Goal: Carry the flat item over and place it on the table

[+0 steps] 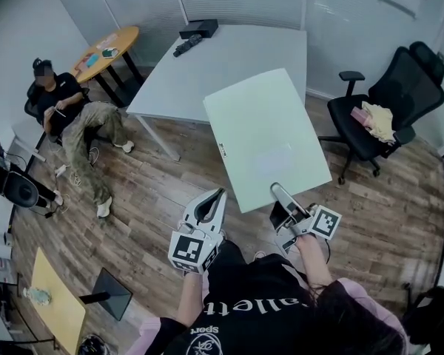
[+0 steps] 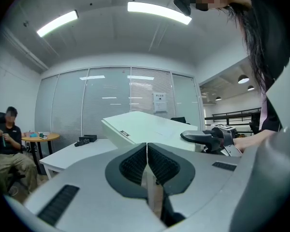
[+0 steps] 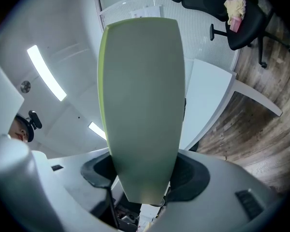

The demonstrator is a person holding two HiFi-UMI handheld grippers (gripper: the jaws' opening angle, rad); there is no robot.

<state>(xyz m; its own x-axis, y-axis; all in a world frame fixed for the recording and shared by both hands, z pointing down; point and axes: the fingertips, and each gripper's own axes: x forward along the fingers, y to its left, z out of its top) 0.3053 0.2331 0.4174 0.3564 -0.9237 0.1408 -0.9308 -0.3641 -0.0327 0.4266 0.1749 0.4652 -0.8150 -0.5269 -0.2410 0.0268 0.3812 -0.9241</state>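
A flat pale green board (image 1: 266,139) hangs tilted in the air over the wood floor, just in front of the white table (image 1: 229,58). My right gripper (image 1: 283,197) is shut on the board's near edge. In the right gripper view the board (image 3: 142,105) stands up between the two pads and fills the middle of the picture, with my right gripper (image 3: 145,178) clamped on its lower end. My left gripper (image 1: 213,200) is beside the board's near left corner, shut and holding nothing. From the left gripper view, the left gripper (image 2: 147,166) has its pads together, with the board (image 2: 145,127) beyond them.
A black office chair (image 1: 385,109) with a cloth on its seat stands to the right. A seated person (image 1: 74,117) is at the left, beside a round wooden table (image 1: 107,50). Black items (image 1: 198,29) lie on the white table's far edge. A small yellow table (image 1: 55,305) stands lower left.
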